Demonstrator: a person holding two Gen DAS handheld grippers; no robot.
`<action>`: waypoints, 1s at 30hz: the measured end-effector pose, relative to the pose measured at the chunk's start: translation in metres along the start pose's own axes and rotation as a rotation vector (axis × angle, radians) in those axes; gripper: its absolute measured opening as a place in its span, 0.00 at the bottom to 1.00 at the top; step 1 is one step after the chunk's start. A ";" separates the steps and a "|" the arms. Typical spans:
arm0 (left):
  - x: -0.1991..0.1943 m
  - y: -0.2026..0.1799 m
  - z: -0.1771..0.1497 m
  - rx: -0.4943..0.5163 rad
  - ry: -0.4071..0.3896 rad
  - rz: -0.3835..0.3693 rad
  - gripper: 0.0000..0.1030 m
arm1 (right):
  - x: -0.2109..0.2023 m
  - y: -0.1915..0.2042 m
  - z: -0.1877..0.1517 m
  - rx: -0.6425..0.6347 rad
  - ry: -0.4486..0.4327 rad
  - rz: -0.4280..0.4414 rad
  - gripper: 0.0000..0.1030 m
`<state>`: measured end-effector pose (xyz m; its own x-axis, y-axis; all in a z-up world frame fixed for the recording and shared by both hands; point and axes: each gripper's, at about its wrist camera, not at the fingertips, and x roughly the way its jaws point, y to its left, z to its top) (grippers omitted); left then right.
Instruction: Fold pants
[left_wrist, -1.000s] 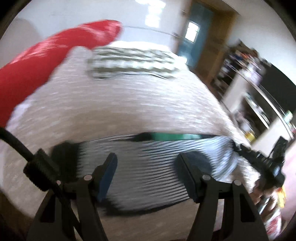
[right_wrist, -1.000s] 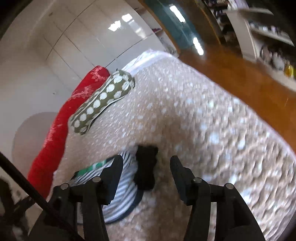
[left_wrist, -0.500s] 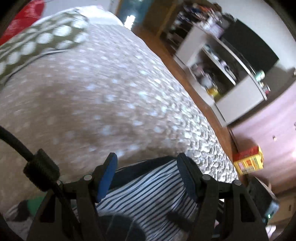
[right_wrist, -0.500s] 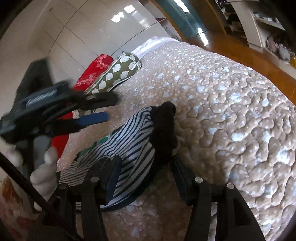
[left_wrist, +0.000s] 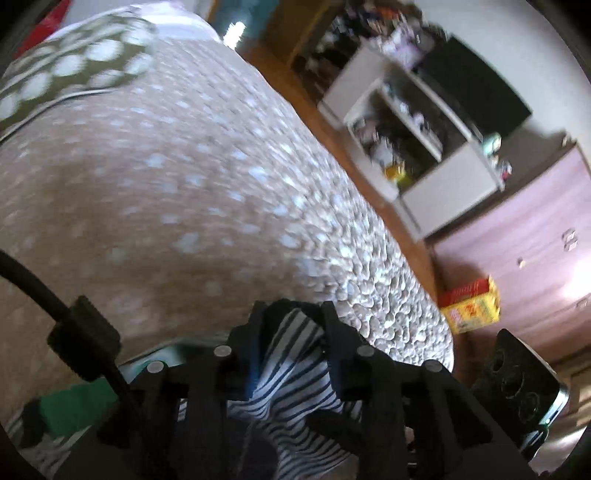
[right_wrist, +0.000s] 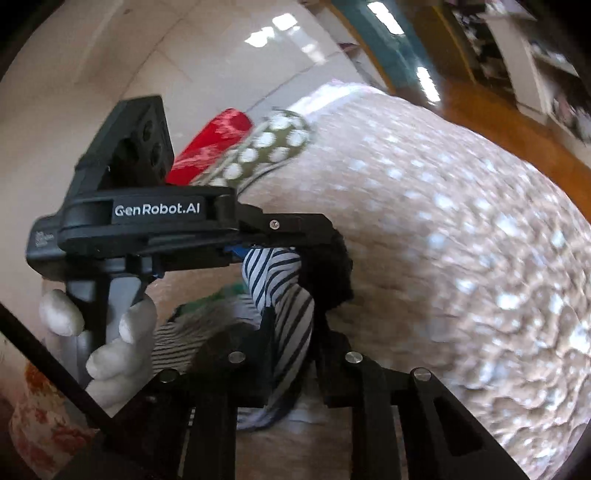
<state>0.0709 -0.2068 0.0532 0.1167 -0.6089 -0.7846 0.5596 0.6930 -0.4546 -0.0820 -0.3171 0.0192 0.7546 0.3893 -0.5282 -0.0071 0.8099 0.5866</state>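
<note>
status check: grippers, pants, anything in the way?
Left gripper and right gripper both shut on striped pants, near the black cuff. Pants bunched, lifted off quilted bedspread. Nothing blocking.

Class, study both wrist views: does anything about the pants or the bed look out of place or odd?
Nothing stands out. The navy-and-white striped pants are bunched only because the left gripper and right gripper pinch them above the beige dotted quilt.

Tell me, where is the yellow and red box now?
In the left wrist view the box stands on the floor at the right, past the corner of the bed, near the pink wall.
</note>
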 end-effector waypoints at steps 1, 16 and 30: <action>-0.014 0.010 -0.005 -0.027 -0.029 -0.001 0.27 | 0.002 0.009 0.002 -0.017 0.002 0.016 0.19; -0.172 0.108 -0.168 -0.335 -0.414 0.268 0.59 | 0.043 0.146 -0.053 -0.390 0.240 0.228 0.57; -0.174 0.146 -0.231 -0.479 -0.395 0.510 0.58 | 0.122 0.132 -0.002 -0.346 0.245 -0.123 0.19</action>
<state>-0.0577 0.0894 0.0263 0.5952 -0.2017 -0.7778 -0.0440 0.9583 -0.2822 0.0078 -0.1622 0.0308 0.5858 0.3393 -0.7360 -0.1778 0.9398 0.2917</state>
